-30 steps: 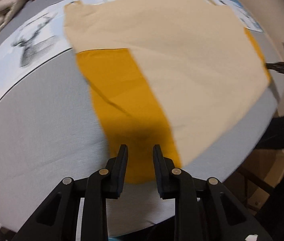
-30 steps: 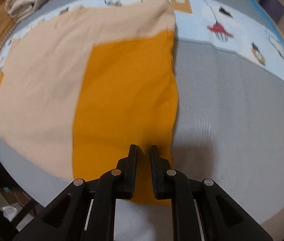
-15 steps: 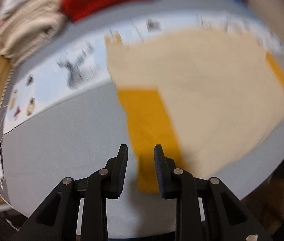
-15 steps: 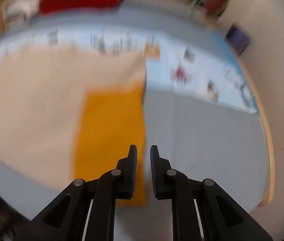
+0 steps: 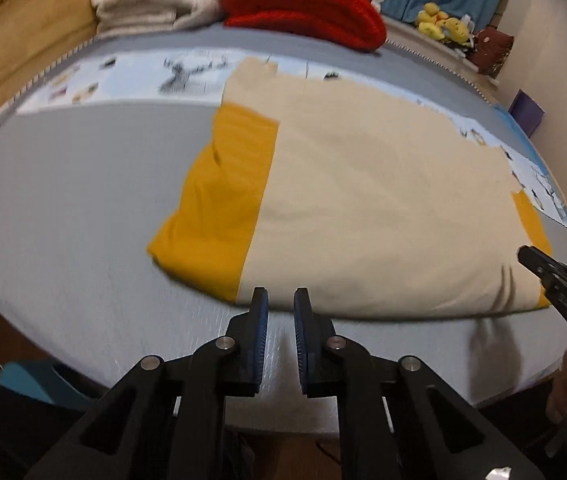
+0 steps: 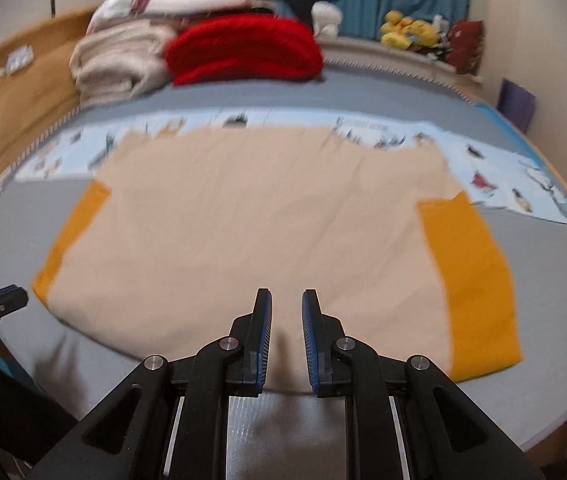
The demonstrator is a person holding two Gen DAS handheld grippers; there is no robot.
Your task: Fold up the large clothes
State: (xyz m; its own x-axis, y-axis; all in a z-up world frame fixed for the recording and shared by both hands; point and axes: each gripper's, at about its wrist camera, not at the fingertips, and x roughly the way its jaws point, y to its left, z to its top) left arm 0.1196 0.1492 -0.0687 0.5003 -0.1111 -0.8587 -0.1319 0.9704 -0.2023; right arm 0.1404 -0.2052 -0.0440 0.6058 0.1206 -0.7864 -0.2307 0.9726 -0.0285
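Cream-and-mustard cloth garment [image 6: 251, 216] flat on grey bed [image 5: 63, 208]. Left gripper [image 5: 281, 300] jaws just narrowed, empty; right gripper [image 6: 286, 304] slightly parted, empty. Pinch near hem corners evenly, lift together.

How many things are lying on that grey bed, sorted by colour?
Cream and orange: 1, the spread-out garment
Red: 1, the folded knit
Off-white: 1, the folded blanket
Pale blue, printed: 1, the cloth strip under the garment's far edge
Total: 4, leaving out the blurred pile behind them.
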